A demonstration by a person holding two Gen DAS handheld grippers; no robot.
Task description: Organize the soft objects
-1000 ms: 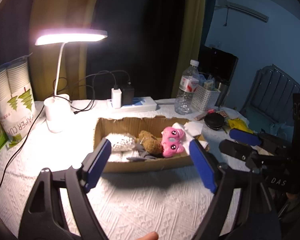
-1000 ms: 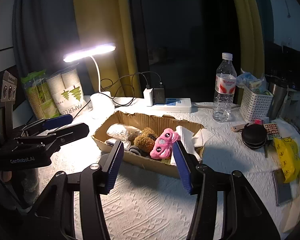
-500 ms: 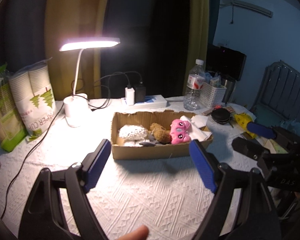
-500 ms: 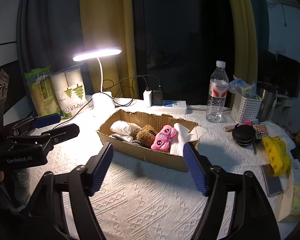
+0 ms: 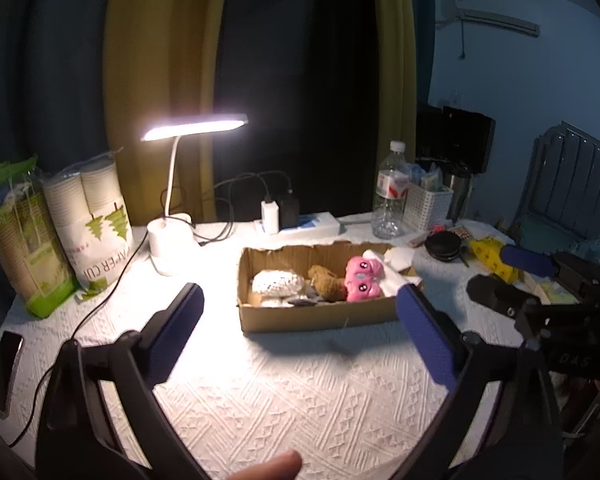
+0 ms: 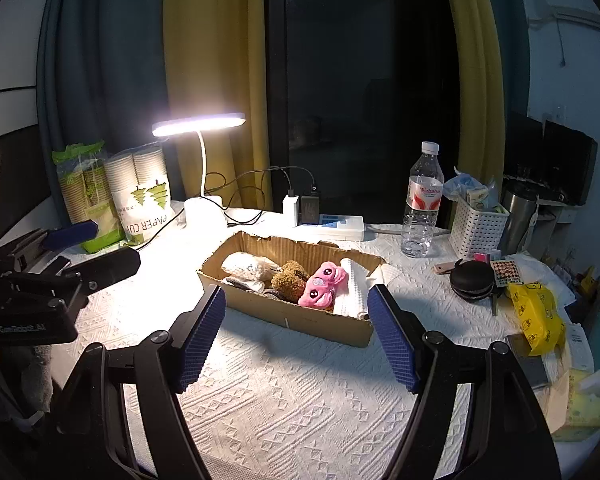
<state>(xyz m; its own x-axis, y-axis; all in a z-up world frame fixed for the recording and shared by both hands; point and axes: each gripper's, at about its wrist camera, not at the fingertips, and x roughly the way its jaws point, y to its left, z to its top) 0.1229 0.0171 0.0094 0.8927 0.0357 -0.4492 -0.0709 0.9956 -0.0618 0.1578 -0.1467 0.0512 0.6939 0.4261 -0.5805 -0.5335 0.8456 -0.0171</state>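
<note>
Box [image 5: 320, 316] farther off now, underlayer indistinct.

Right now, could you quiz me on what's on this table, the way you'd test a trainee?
1. True or false: the pink plush toy lies inside the cardboard box.
2. Which stands closest to the lit desk lamp? A) water bottle B) pack of paper cups C) white basket
3. Fill in: the left gripper and the right gripper both hold ____.

Key
1. True; it lies between the brown plush and a folded white cloth.
2. B.
3. Nothing; both jaws stand open over the white tablecloth, short of the box.
</note>
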